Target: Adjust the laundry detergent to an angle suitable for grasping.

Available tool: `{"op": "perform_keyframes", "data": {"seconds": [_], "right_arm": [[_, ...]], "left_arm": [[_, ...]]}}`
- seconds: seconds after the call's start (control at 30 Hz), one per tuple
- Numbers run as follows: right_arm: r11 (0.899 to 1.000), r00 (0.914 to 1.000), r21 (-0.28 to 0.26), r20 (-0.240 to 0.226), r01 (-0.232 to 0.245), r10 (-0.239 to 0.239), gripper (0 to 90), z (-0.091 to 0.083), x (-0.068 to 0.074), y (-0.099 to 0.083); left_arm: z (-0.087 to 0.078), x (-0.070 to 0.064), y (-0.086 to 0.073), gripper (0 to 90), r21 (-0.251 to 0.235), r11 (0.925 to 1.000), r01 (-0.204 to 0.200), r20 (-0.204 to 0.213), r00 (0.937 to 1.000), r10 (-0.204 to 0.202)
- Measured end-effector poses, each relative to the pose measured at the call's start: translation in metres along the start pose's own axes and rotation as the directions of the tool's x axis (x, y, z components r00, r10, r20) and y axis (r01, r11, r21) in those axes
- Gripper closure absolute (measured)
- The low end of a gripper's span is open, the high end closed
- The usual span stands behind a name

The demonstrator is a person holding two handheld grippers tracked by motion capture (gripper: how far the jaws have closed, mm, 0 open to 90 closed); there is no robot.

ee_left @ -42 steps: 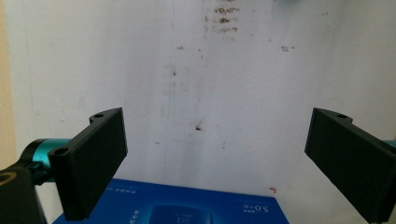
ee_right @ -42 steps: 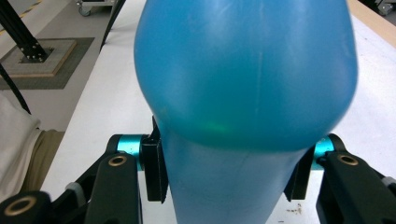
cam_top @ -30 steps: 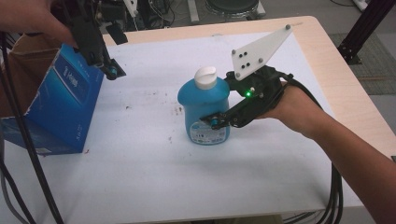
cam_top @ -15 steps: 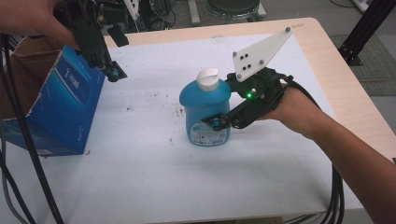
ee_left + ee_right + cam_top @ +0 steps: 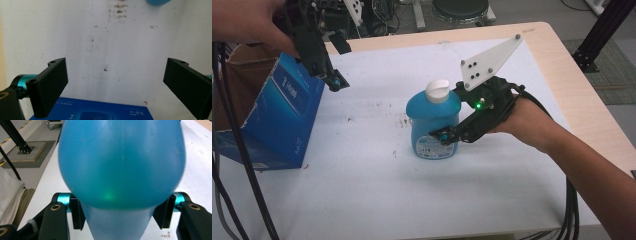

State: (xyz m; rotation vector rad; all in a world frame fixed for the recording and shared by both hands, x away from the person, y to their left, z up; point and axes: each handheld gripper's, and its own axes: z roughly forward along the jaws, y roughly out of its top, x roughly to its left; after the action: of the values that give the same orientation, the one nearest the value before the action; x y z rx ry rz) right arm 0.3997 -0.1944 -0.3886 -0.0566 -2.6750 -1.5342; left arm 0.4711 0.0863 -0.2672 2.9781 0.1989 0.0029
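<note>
A blue detergent bottle (image 5: 432,122) with a white cap (image 5: 437,91) stands upright in the middle of the white table (image 5: 362,190). My right gripper (image 5: 439,131) reaches in from the right and is shut on the bottle's lower body. In the right gripper view the bottle (image 5: 120,165) looms close, with both pads pressed on its sides around my gripper's middle (image 5: 117,216). At the far left a blue carton (image 5: 279,117) leans tilted. My left gripper (image 5: 334,80) hangs open just off its upper right corner. The left gripper view has the wide-open left gripper (image 5: 115,85) above the carton's top (image 5: 100,113), holding nothing.
A brown cardboard box (image 5: 242,70) sits behind the blue carton at the left edge. Black cables (image 5: 237,165) trail down the left side, and others (image 5: 569,210) hang under the right forearm. Small dark stains (image 5: 402,120) mark the table beside the bottle.
</note>
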Motion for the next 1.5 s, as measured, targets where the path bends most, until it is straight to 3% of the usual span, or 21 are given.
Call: {"op": "perform_keyframes", "data": {"seconds": [0.43,0.53,0.8,0.9,0.93,1.13,1.23,1.33,1.5], "right_arm": [[1.000,0.9998,-0.019,0.010,-0.017,0.017,31.6,-0.007,0.001,0.002],[0.999,0.9993,-0.019,0.019,-0.031,0.032,22.0,-0.009,0.002,0.001],[0.999,0.9983,-0.023,0.030,-0.049,0.050,22.0,-0.017,0.003,0.000],[0.999,0.9985,-0.013,0.025,-0.048,0.048,20.1,-0.019,0.005,0.000],[0.999,0.9982,-0.009,0.031,-0.051,0.051,11.5,-0.019,0.006,0.000],[0.998,0.9962,0.014,0.061,-0.064,0.063,11.4,-0.029,0.013,0.000],[0.997,0.9925,0.008,0.092,-0.082,0.081,11.4,-0.036,0.014,-0.001],[0.990,0.9824,-0.003,0.123,-0.141,0.140,11.4,-0.046,0.014,-0.004],[0.986,0.9768,0.036,0.144,-0.166,0.159,11.4,-0.064,0.015,-0.010]], "left_arm": [[-0.002,-0.001,0.000,5.7,-0.004,1.0000,0.001,-0.004,1.0000,-0.001],[-0.002,-0.002,0.000,5.7,-0.005,1.0000,0.001,-0.004,1.0000,-0.001],[-0.003,-0.002,0.001,5.6,-0.005,1.0000,0.003,-0.006,1.0000,-0.003],[-0.003,-0.002,0.001,5.7,-0.006,1.0000,0.002,-0.006,1.0000,-0.002],[-0.003,-0.003,0.001,5.6,-0.007,1.0000,0.002,-0.007,1.0000,-0.002],[-0.004,-0.003,0.000,5.7,-0.004,1.0000,0.005,-0.008,1.0000,-0.005],[-0.005,-0.004,0.001,5.7,-0.009,1.0000,0.004,-0.009,1.0000,-0.004],[-0.006,-0.004,0.001,5.7,-0.009,1.0000,0.004,-0.010,0.9999,-0.004],[-0.006,-0.005,0.003,5.7,-0.010,0.9999,0.000,-0.013,0.9999,0.000]]}}
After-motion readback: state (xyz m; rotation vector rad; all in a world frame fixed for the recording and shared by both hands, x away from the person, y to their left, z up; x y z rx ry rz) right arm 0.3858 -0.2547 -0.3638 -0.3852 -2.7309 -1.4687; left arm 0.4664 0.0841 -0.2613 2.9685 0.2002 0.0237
